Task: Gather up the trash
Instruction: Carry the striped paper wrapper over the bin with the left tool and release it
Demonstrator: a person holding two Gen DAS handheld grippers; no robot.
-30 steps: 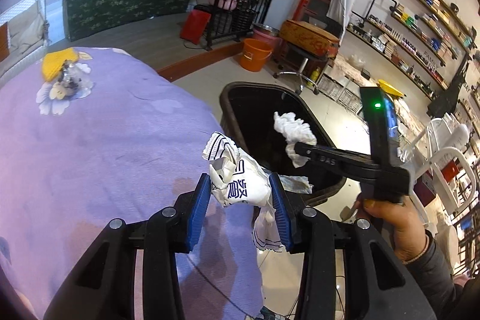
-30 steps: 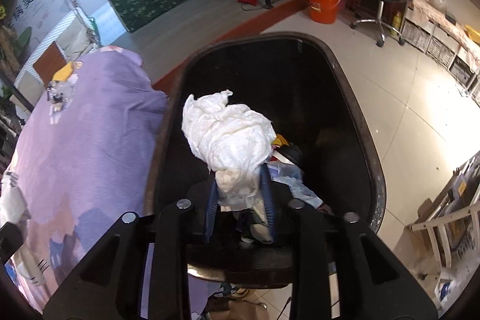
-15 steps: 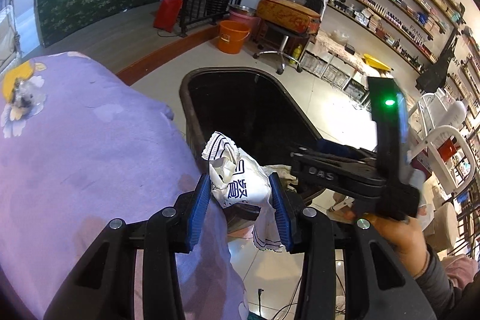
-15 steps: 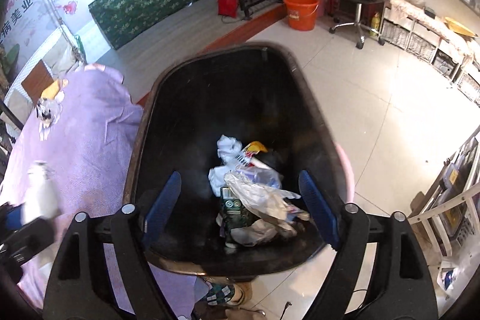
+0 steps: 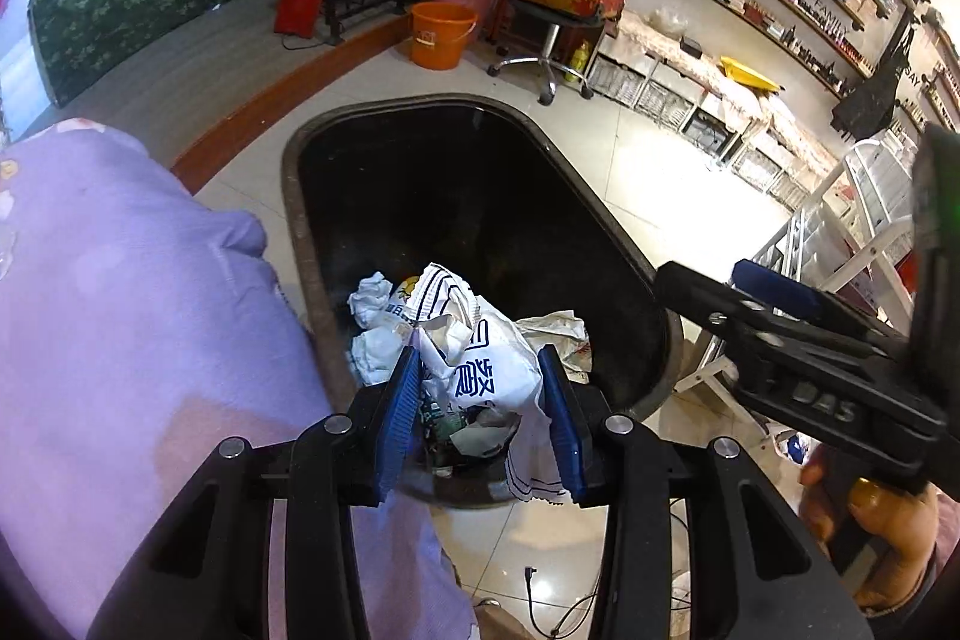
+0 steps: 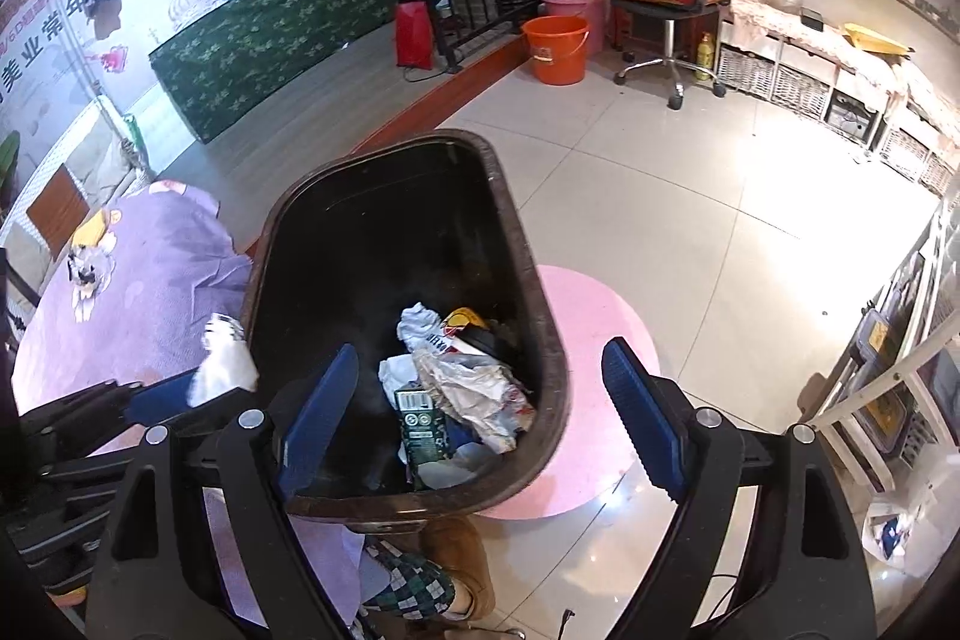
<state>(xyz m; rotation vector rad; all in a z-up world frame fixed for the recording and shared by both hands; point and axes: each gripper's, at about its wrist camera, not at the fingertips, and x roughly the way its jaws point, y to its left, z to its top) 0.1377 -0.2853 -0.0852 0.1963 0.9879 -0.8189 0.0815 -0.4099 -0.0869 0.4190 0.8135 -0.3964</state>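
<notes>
over the black bin [image 5: 600, 214], left tongs [image 5: 480, 400] clamp a blue-lettered white wrapper [image 5: 480, 364]; right tongs [image 6: 480, 412] gape empty.

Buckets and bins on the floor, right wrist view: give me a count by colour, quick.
Orange bucket: 1
Pink bucket, behind the orange one: 1
Black trash bin, partly filled: 1
Total: 3
</notes>
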